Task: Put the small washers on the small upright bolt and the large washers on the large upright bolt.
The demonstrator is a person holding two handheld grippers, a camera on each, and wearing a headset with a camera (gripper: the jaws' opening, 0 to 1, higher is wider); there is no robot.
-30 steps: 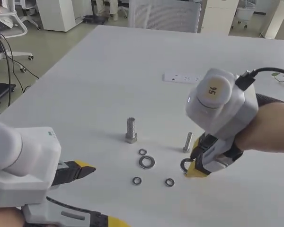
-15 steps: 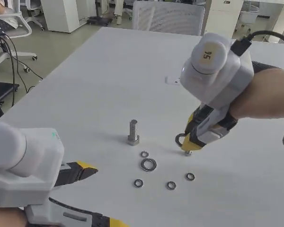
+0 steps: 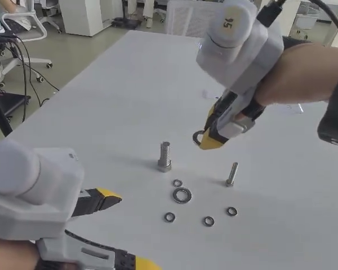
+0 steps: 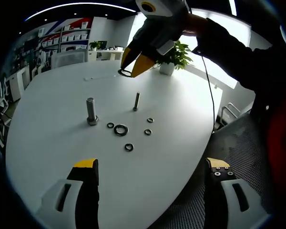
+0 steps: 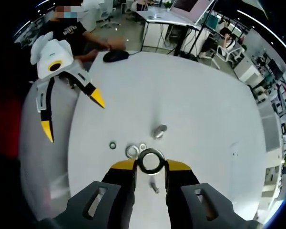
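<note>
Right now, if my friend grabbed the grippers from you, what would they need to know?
Right gripper: shut on a large washer, raised near the large bolt.
Left gripper: open, holding nothing.
On the table: the small bolt, a loose large washer and four small washers.
Done: neither bolt has a washer yet.
Left: all six washers, each to its own size of bolt.

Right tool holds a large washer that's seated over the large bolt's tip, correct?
Not seated. The right tool holds the large washer in the air, clear of the large bolt, which is bare. The head view shows it.
</note>
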